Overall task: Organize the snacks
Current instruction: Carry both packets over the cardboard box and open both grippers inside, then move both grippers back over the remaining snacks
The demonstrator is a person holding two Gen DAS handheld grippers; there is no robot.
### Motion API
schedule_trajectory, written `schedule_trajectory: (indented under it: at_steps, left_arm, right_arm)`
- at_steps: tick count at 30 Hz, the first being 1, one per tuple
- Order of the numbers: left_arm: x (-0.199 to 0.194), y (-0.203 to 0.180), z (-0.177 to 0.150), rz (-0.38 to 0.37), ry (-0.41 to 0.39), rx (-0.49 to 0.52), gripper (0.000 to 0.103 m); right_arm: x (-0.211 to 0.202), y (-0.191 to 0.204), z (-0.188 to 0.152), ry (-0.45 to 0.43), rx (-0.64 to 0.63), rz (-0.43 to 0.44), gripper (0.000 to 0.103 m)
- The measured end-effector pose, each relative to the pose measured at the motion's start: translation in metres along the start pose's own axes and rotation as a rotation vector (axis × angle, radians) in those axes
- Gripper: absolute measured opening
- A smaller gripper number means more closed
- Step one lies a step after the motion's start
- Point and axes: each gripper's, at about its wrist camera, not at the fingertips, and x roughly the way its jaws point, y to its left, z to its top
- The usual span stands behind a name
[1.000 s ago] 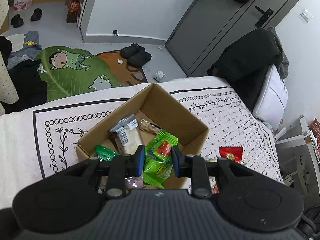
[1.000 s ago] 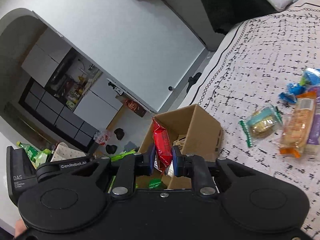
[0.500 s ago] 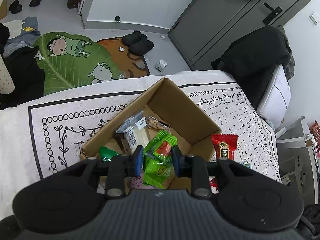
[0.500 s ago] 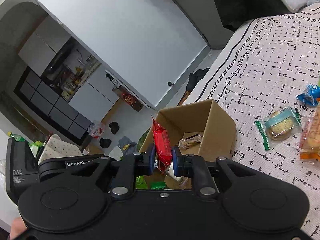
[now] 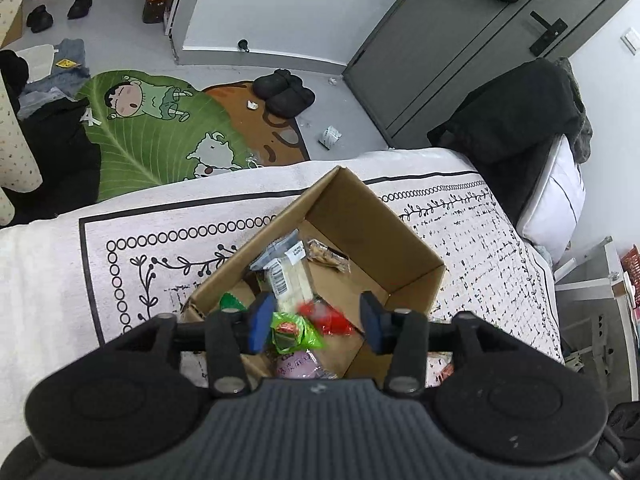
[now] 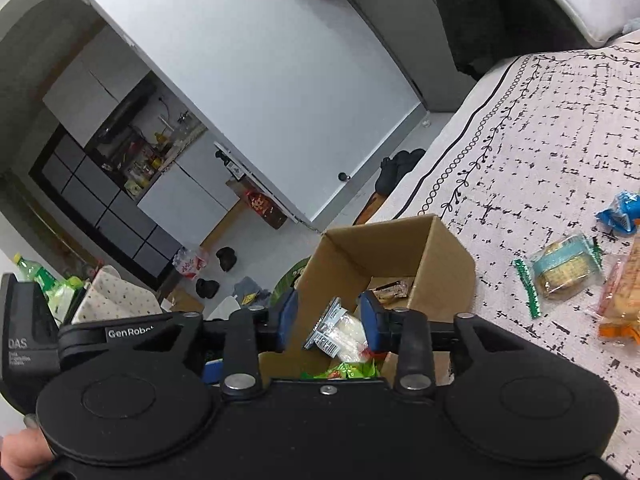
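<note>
My 2 hand-held grippers, left point(image 5: 312, 326) and right point(image 6: 328, 320), have just opened, released, over the box point(image 5: 400, 236). The green packet point(image 5: 294, 332) and red packet point(image 5: 326, 318) lie inside, below the left one. Remaining snacks point(image 6: 564, 270) on the bed point(image 6: 540, 140) lie rightward, nearer my right.

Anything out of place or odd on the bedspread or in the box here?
Several snack packets lie scattered on the bedspread, outside the cardboard box. Inside it, a green packet and a red packet look motion-blurred and tilted, apparently mid-drop. Nothing looks spilled or damaged.
</note>
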Motion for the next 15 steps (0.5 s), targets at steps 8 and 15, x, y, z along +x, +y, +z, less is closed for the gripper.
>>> schedule_trajectory:
  at_steps: [8, 15]
  left_arm:
    - [-0.011, -0.014, -0.012, 0.030, -0.025, 0.043, 0.071]
    - [-0.022, -0.028, -0.022, 0.040, -0.057, 0.063, 0.082]
  right_arm:
    - [-0.024, 0.001, 0.009, -0.032, -0.029, -0.036, 0.050]
    - [-0.046, -0.001, 0.014, -0.003, -0.080, -0.083, 0.061]
